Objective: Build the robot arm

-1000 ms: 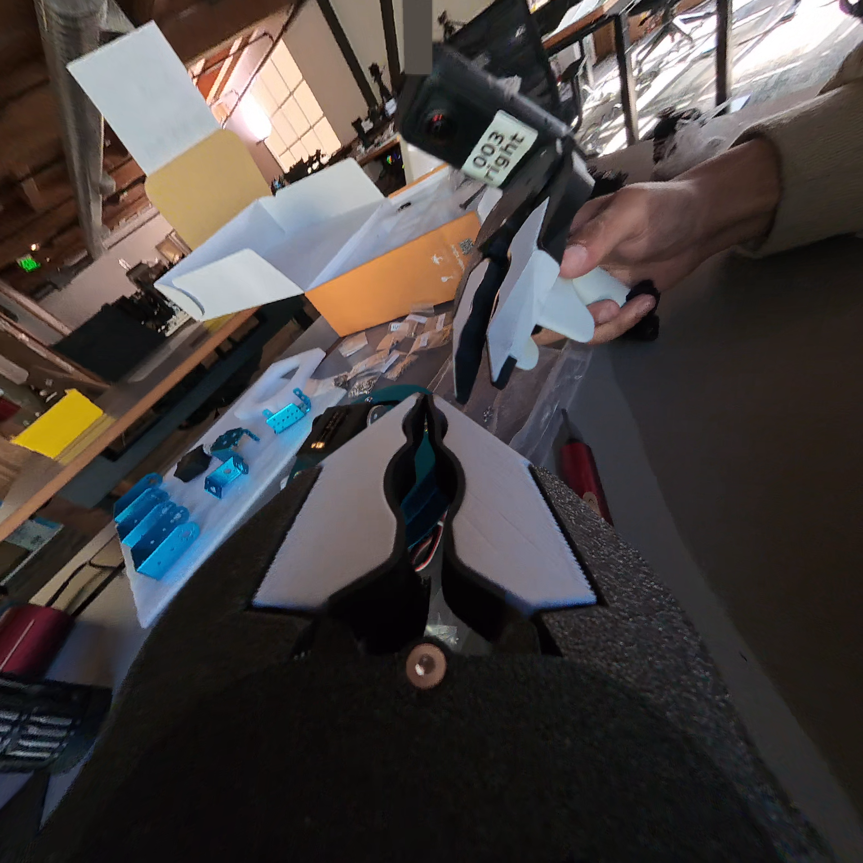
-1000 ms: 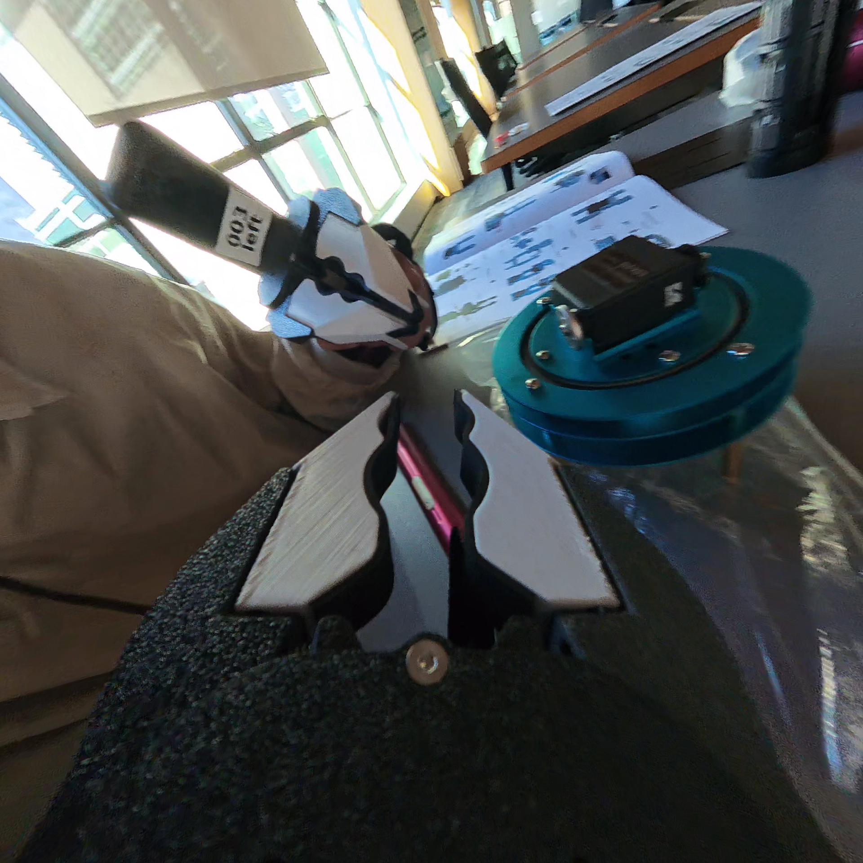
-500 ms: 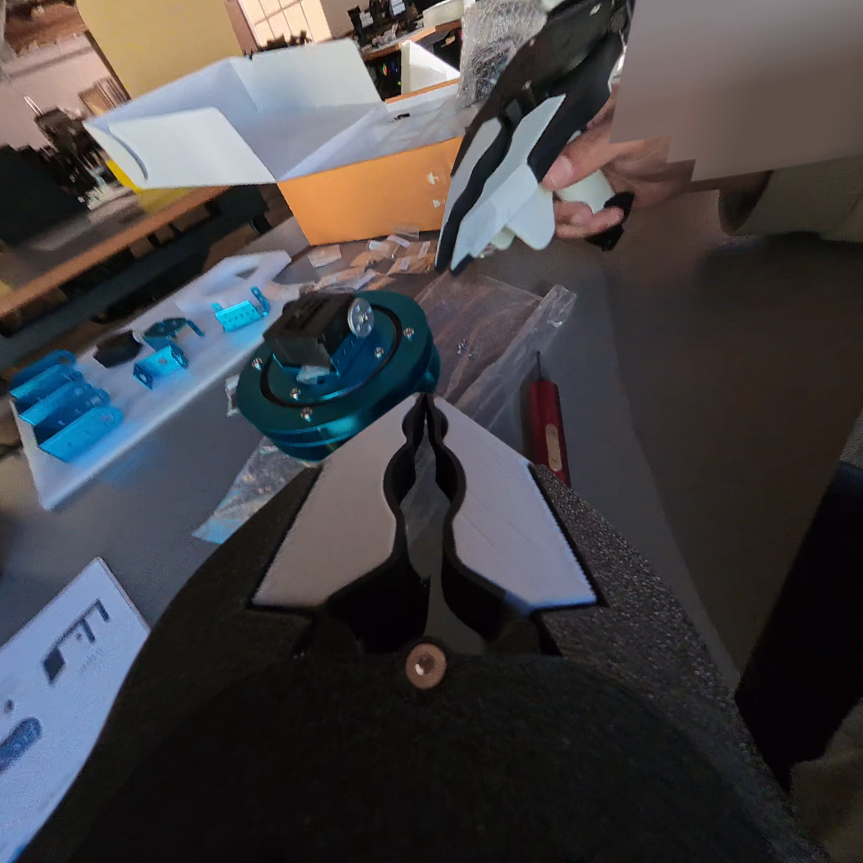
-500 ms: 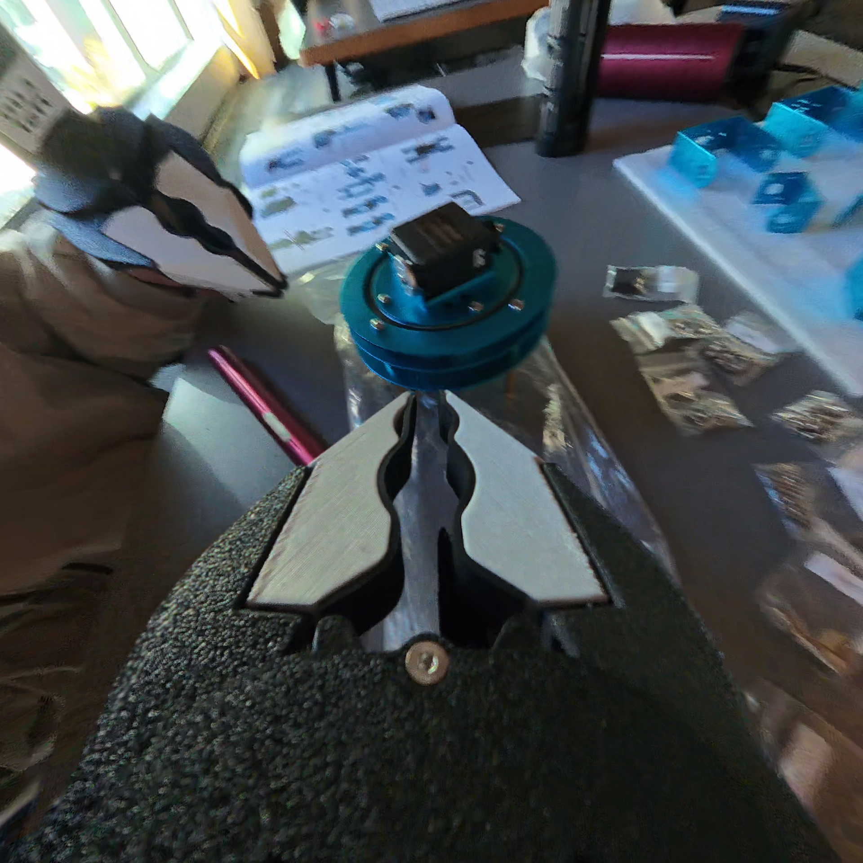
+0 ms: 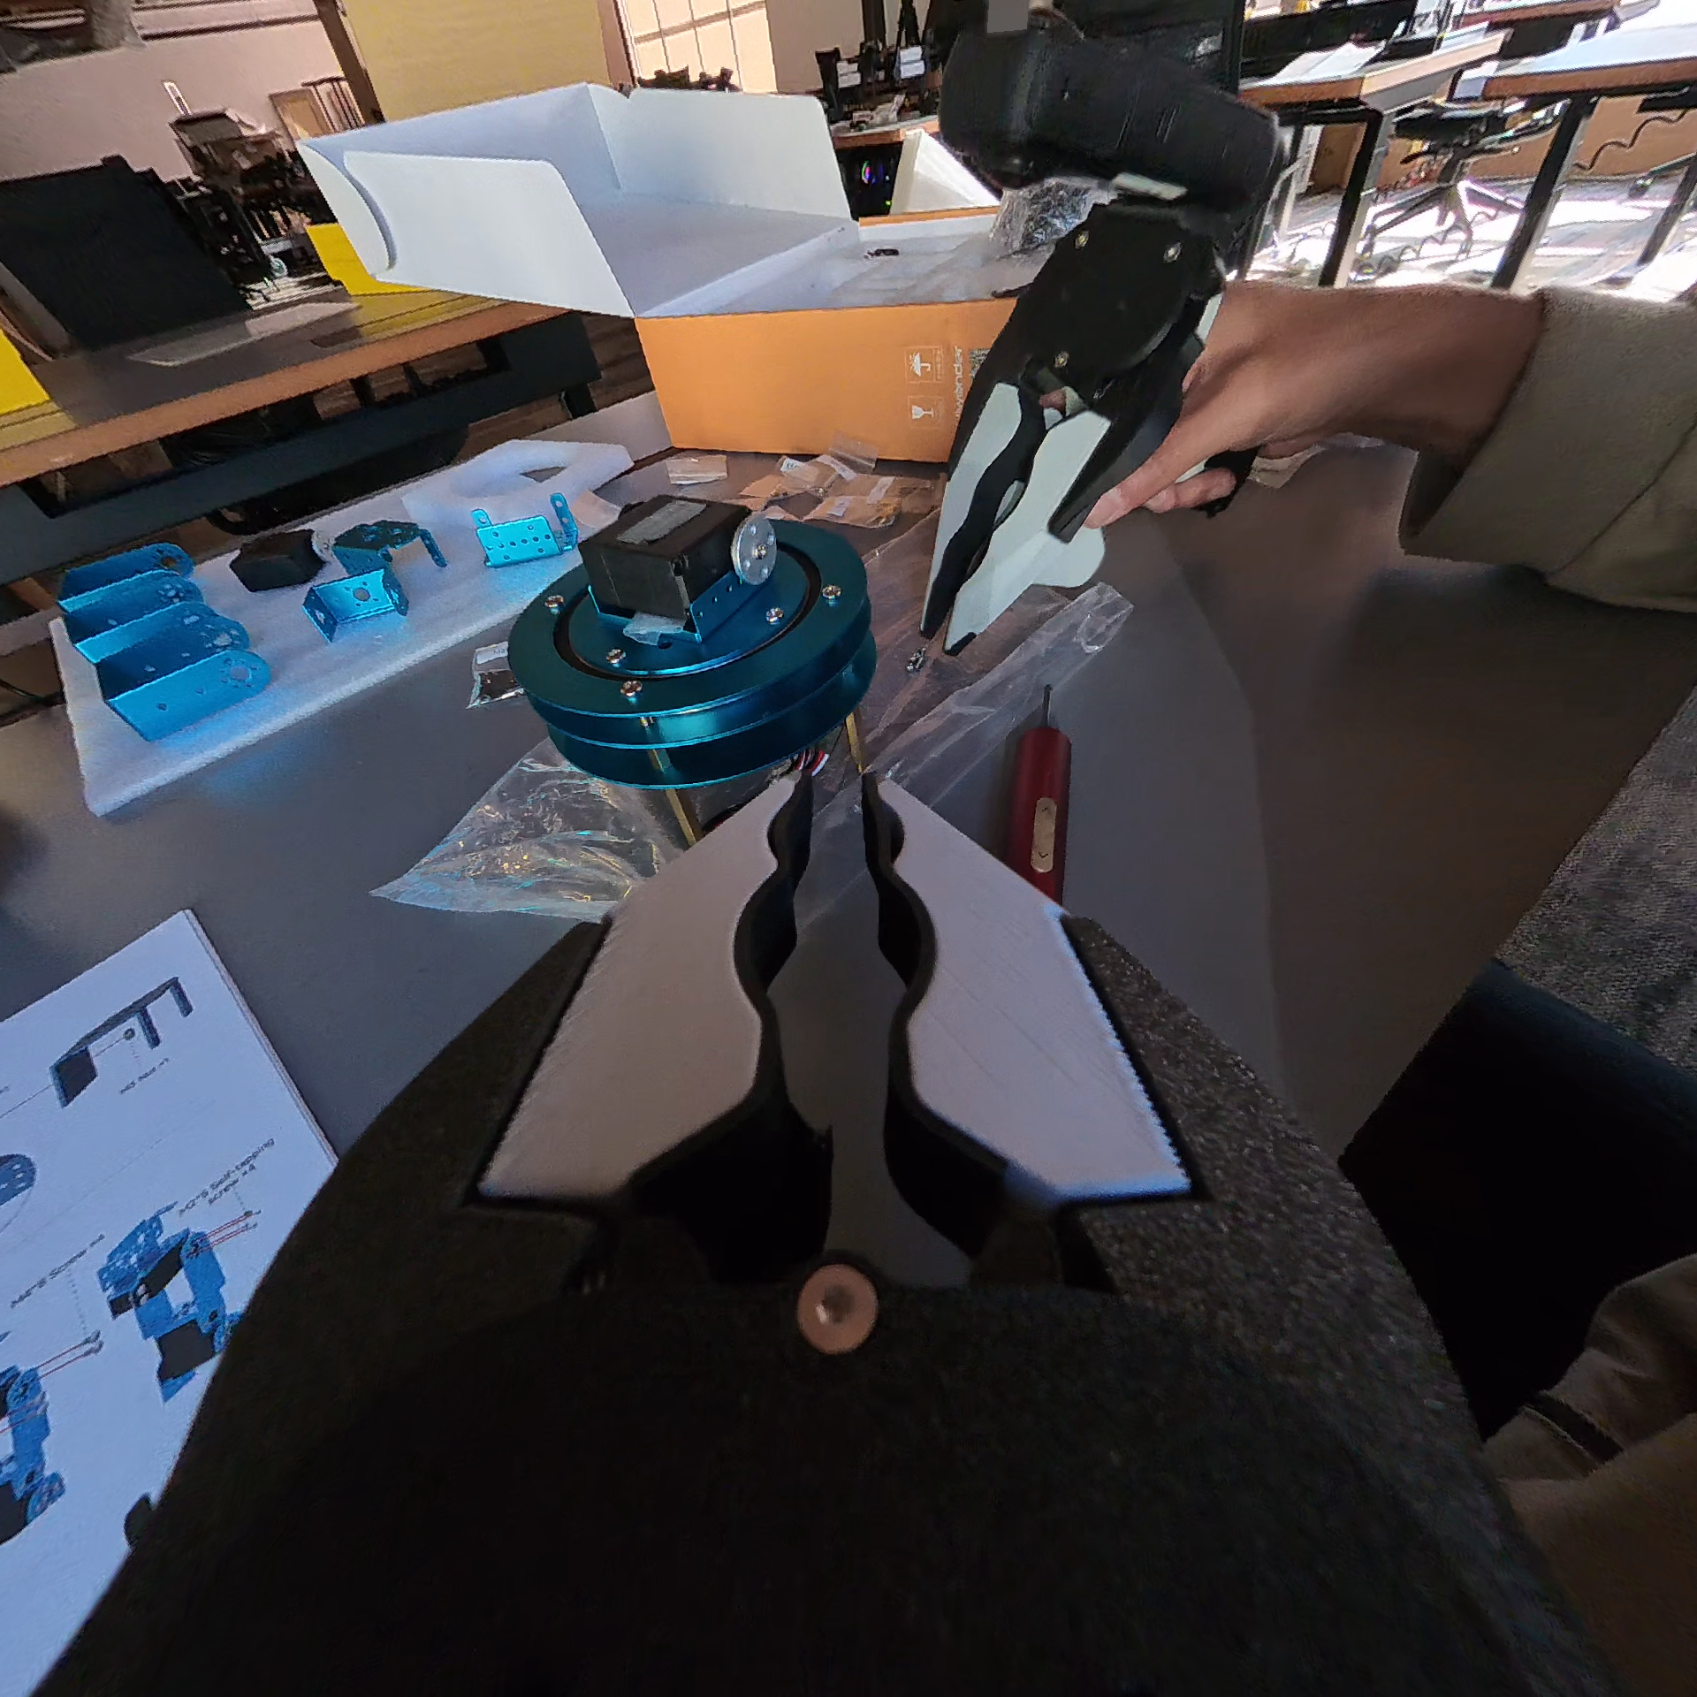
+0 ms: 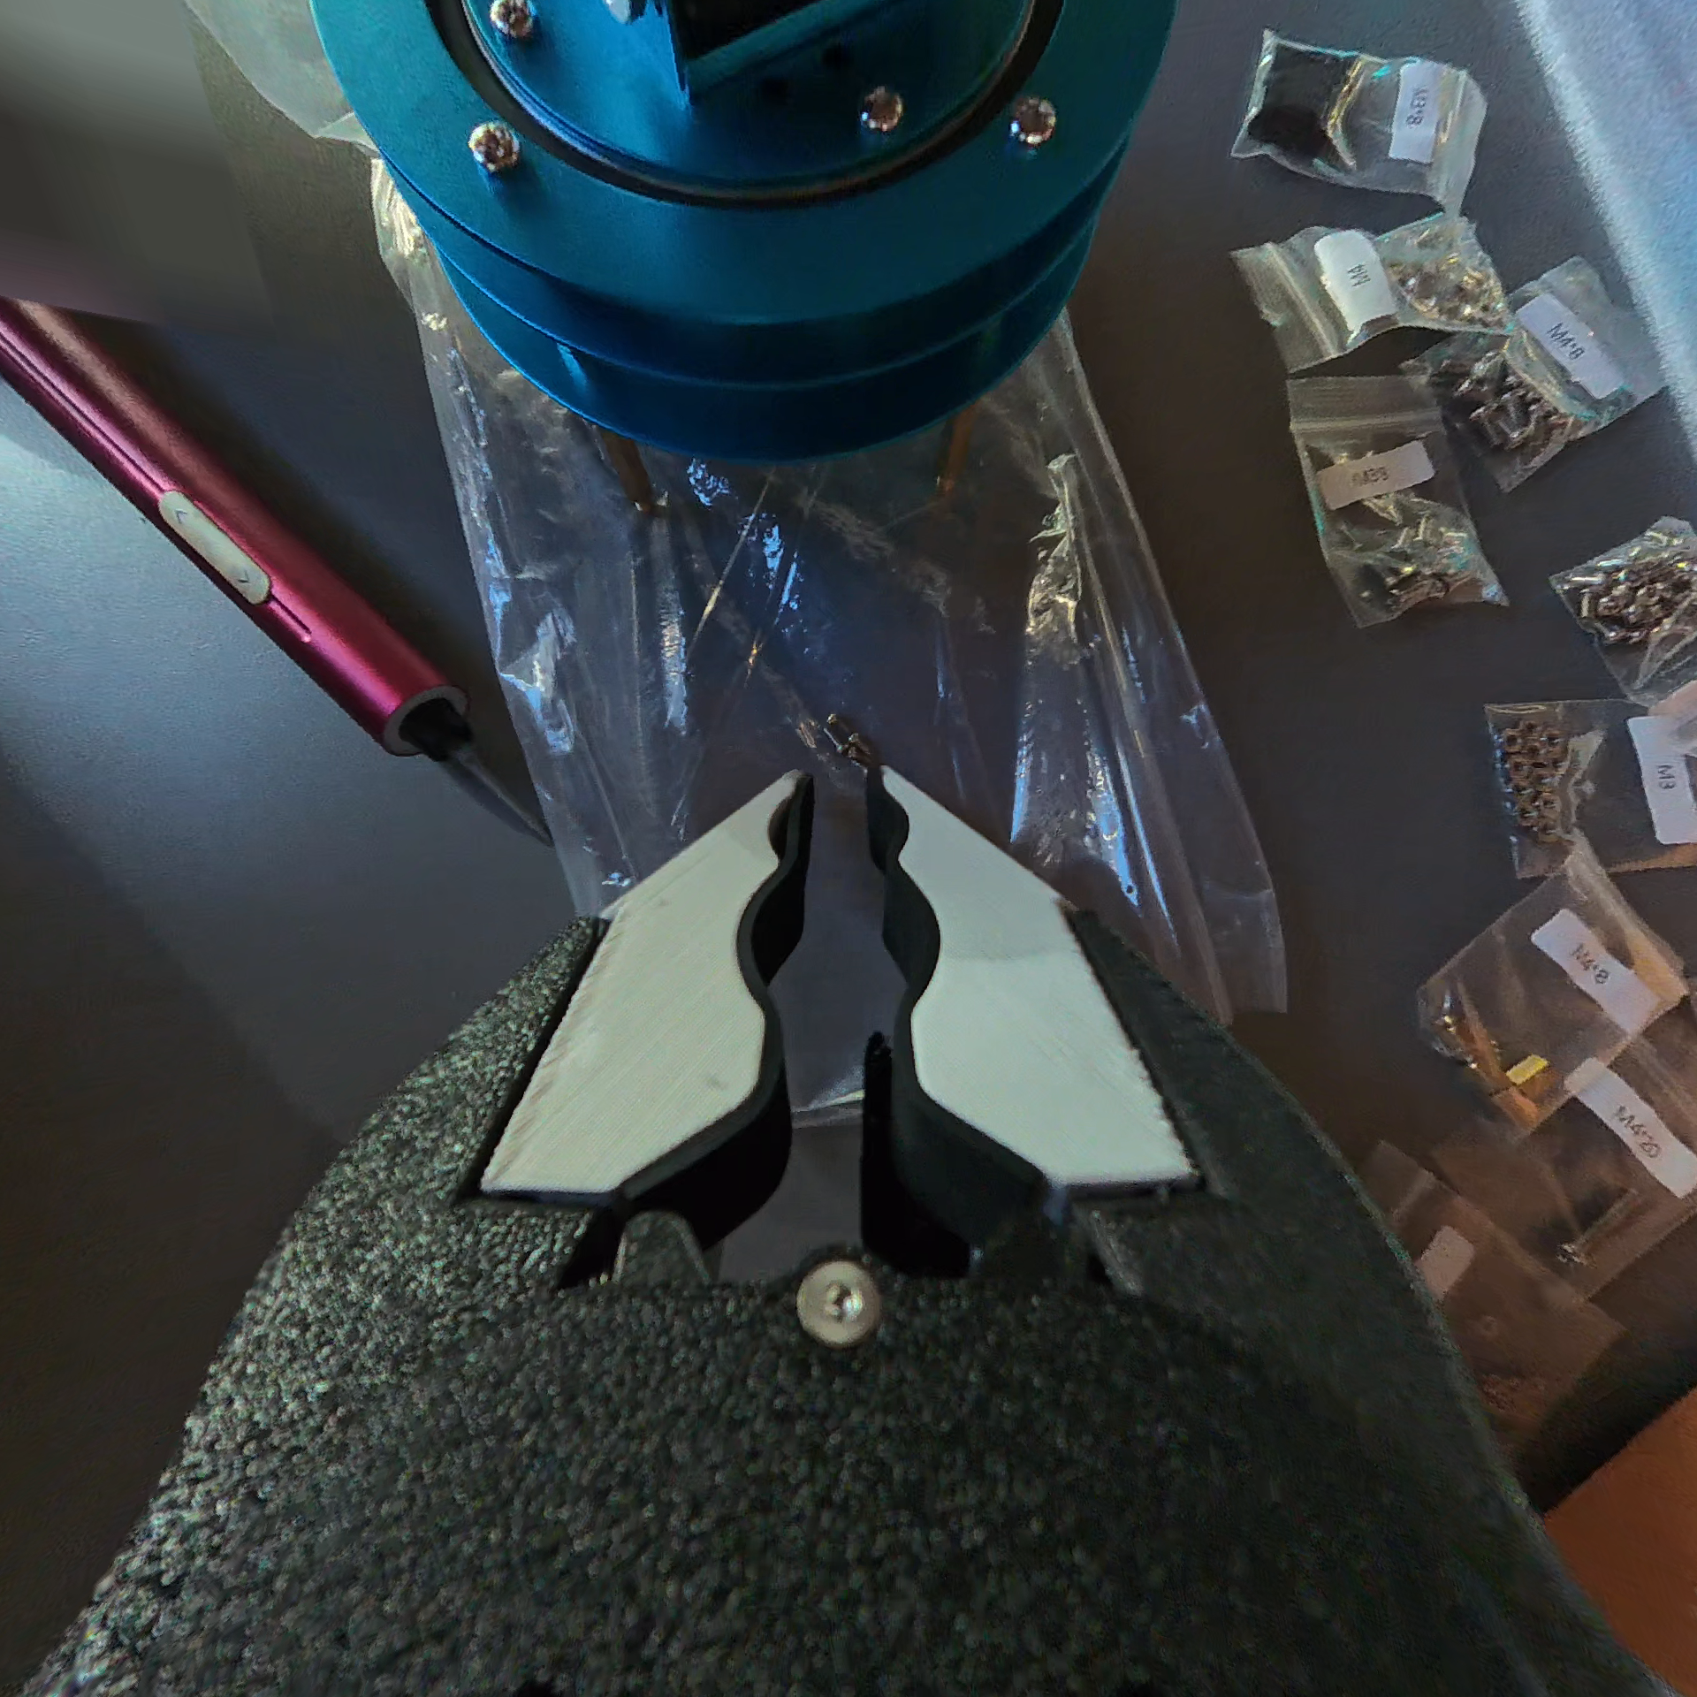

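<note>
The right gripper, tips slightly apart and empty, points down at tiny screws on the plastic bag, at 6 o'clock of the blue turntable. The left gripper, likewise narrowly parted, hovers nearby.

The round base is teal blue, with a black block on top. The screwdriver is magenta red. The box is orange with white flaps. The tabletop is grey. The brackets are bright blue.

We stood in a robotics workshop; blue metal brackets lay on foam, labelled screw bags beside an assembly manual; workbenches stretched behind.
</note>
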### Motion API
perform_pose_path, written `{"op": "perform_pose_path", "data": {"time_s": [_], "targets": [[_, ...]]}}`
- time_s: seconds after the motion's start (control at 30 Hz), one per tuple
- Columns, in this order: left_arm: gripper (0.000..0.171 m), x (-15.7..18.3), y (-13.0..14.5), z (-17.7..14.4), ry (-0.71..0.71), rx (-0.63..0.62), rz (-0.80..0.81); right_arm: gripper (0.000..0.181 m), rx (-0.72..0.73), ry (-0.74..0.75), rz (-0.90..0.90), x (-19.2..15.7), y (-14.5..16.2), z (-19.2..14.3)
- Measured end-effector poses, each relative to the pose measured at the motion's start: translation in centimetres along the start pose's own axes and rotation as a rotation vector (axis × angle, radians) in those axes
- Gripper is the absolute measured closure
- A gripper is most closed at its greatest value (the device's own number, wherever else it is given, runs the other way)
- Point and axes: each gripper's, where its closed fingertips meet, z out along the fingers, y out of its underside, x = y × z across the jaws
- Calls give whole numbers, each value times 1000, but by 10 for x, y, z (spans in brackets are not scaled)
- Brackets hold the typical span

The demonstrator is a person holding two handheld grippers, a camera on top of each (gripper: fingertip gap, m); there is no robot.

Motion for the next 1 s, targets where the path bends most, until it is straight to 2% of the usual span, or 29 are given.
{"op": "perform_pose_path", "data": {"time_s": [0.1, 0.4, 0.5, 0.77, 1.0], "targets": [[162, 2, -5, -3, 15, 3, 1, 171, 23, -5, 5, 5, -1, -2], [162, 3, -8, -5, 34, 9, 5, 173, 66, -143, 74, 6, 0, 7], [162, 5, -8, -4, 42, 6, 12, 181, 58, -142, 49, 4, 0, 7], [162, 4, -3, -2, 41, -11, 2, 181, 57, -75, -39, 5, 0, 4], [162, 3, -1, -2, 40, -17, -13, 181, 129, -6, -121, 4, -13, -8]]}}
